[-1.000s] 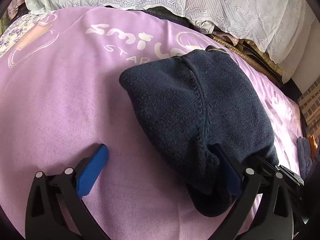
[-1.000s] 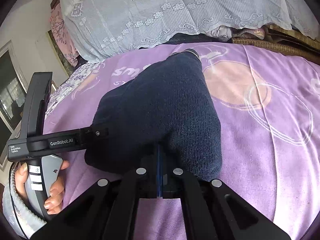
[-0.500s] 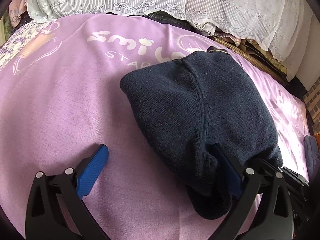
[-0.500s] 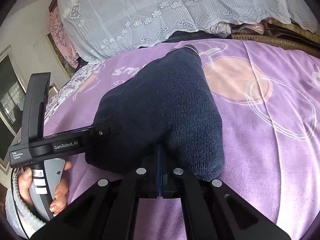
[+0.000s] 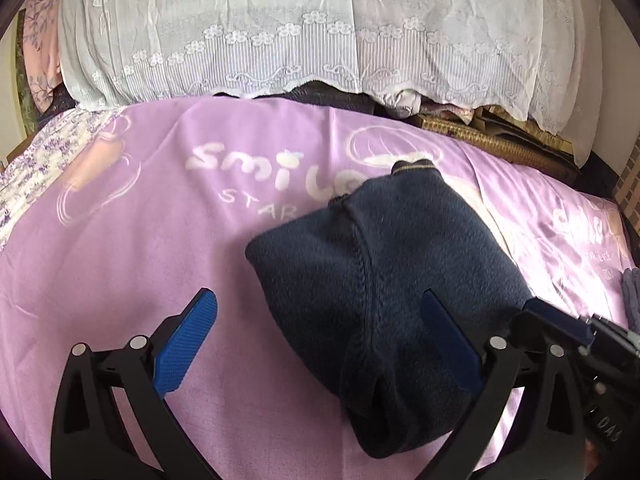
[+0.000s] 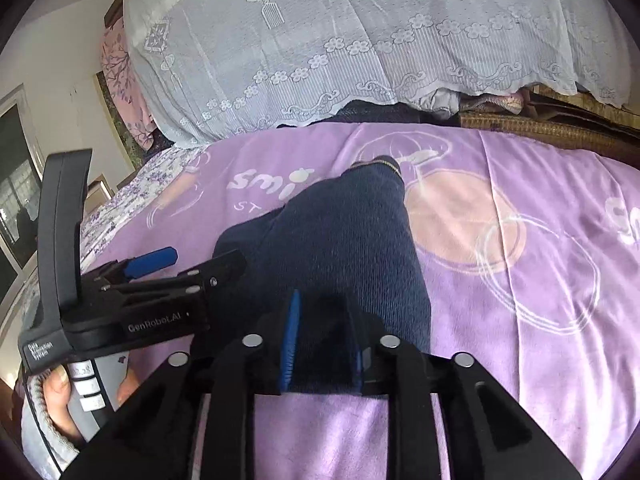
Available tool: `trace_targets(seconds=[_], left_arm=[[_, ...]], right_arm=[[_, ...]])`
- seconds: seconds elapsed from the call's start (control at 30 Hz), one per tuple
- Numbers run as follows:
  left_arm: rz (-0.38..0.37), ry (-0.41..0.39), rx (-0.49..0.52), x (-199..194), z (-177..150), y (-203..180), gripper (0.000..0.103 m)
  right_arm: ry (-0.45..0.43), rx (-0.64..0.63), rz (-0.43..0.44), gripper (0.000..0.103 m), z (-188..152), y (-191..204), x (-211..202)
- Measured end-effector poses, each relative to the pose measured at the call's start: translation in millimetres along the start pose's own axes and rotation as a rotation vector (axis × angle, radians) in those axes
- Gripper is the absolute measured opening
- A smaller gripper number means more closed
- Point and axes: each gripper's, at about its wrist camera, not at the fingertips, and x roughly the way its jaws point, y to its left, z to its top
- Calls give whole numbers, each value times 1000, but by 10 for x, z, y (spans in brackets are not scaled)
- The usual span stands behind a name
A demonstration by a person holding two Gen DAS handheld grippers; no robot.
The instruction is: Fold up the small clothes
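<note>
A: How does the garment lie?

B: The navy knit sweater (image 5: 384, 280) is folded into a thick oblong bundle on the purple blanket (image 5: 140, 280). In the left wrist view its long axis runs from the near edge up toward the far side, leaning a little right. The narrow end with the pale-trimmed band (image 5: 414, 166) points far, toward the white lace cover (image 5: 320, 32); the broad folded end lies nearest. A raised knitted seam (image 5: 366, 272) runs along that same line.

A: Any boxes or baskets holding things?

B: None that I can make out. The sweater rests straight on the blanket, just right of the printed word "smile" (image 5: 248, 164).

A: And the left gripper (image 5: 320, 340)?

B: Its blue pads stand wide apart. The left one (image 5: 186, 344) hangs over bare blanket; the right one (image 5: 448, 344) is over the sweater's near right part. Whether that pad touches the knit I cannot tell; it grips nothing.

A: The right gripper (image 6: 324, 340)?

B: Its jaws have just been opening and now stand a little apart. The sweater's near edge sits between them, dark cloth filling the gap; the left blue pad (image 6: 290, 336) shows edge-on, but I cannot tell if it still presses
</note>
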Motion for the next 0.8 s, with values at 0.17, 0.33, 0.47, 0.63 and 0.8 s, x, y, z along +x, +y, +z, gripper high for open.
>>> trace_targets(seconds=[0.17,0.33,0.47,0.63,0.8], left_arm=[[24,6,21,92,51,-35,99],[72,30,52,219,30,-86,99],[76,49,57,317,19,-99,99],[50,59,45,397,22,-94,99],[-5,88,42,497,10,-116,99]], right_arm=[[-24,3,-7,29,282,-14,107],[-27,24,-1,30,518,-34,367],[6,35,-6,31,603,-75,628],[56,107,-37,31,555,-322,917],[73,126,-79,23,491,-528,1072]])
